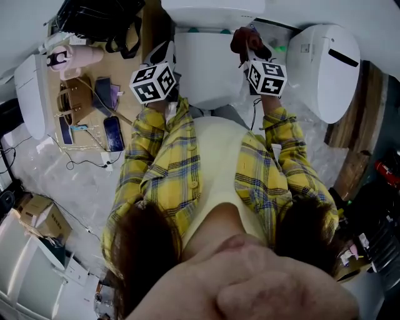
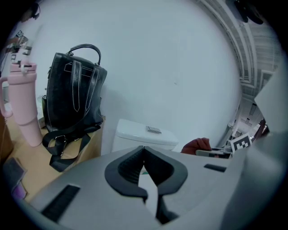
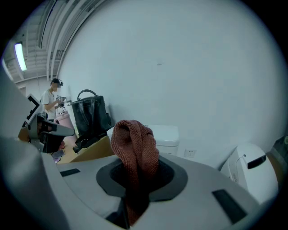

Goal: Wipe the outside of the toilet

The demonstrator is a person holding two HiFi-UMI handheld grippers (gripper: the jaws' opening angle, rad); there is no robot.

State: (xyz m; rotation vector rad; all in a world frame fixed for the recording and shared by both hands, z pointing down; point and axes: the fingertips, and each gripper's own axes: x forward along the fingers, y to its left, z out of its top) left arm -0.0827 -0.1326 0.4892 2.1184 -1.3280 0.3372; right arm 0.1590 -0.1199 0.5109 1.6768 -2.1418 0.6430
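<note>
Two grippers are raised over the white toilet (image 1: 209,69), which stands against the wall straight ahead of the person. Left gripper (image 2: 143,149): jaws together, nothing between them. Right gripper (image 3: 135,164): jaws clamped on a reddish-brown cloth (image 3: 135,139), bunched above them near the toilet's far right corner; contact cannot be told.

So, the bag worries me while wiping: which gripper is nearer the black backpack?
Left. The left gripper is just right of the backpack; the right gripper, clamping the cloth, is farther right.
</note>
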